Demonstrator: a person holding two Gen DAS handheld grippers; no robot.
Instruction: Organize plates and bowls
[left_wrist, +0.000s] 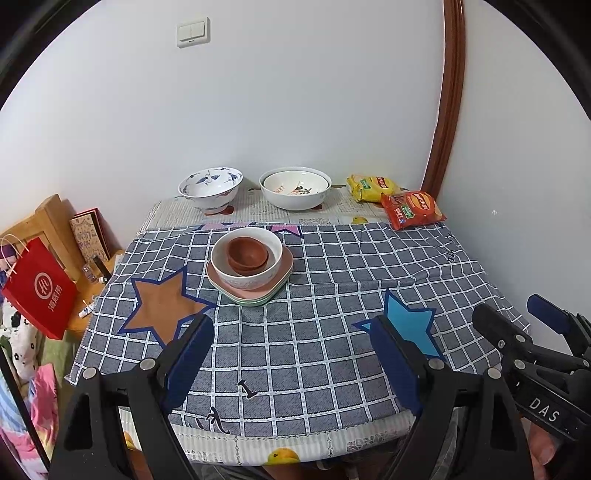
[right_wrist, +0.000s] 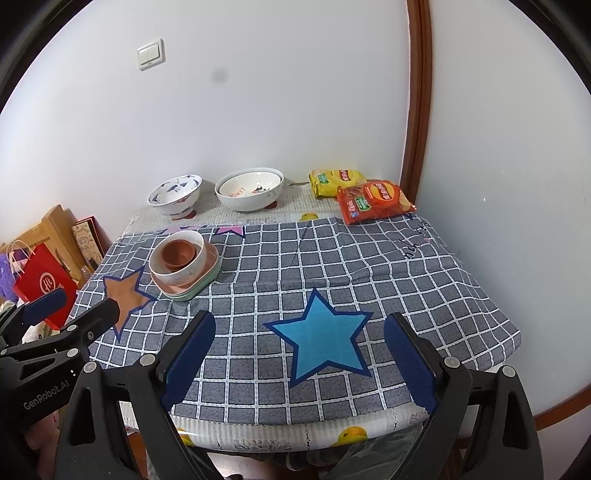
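On the checked cloth stands a stack: brown bowls (left_wrist: 246, 254) (right_wrist: 178, 253) nested in a white bowl (left_wrist: 246, 275) (right_wrist: 177, 275), on a pink plate (left_wrist: 284, 269) (right_wrist: 212, 260) over a green plate (left_wrist: 255, 302) (right_wrist: 184, 295). At the back stand a blue-patterned bowl (left_wrist: 210, 188) (right_wrist: 175, 195) and a large white bowl (left_wrist: 294, 188) (right_wrist: 249, 190). My left gripper (left_wrist: 295, 332) hovers open over the near table edge, empty, short of the stack. My right gripper (right_wrist: 299, 332) is open and empty above the blue star.
Yellow (left_wrist: 371, 186) (right_wrist: 336, 181) and red (left_wrist: 412, 208) (right_wrist: 375, 201) snack bags lie at the back right corner. A red paper bag (left_wrist: 40, 288) (right_wrist: 42, 284) and wooden furniture stand left of the table. Walls close the back and right sides.
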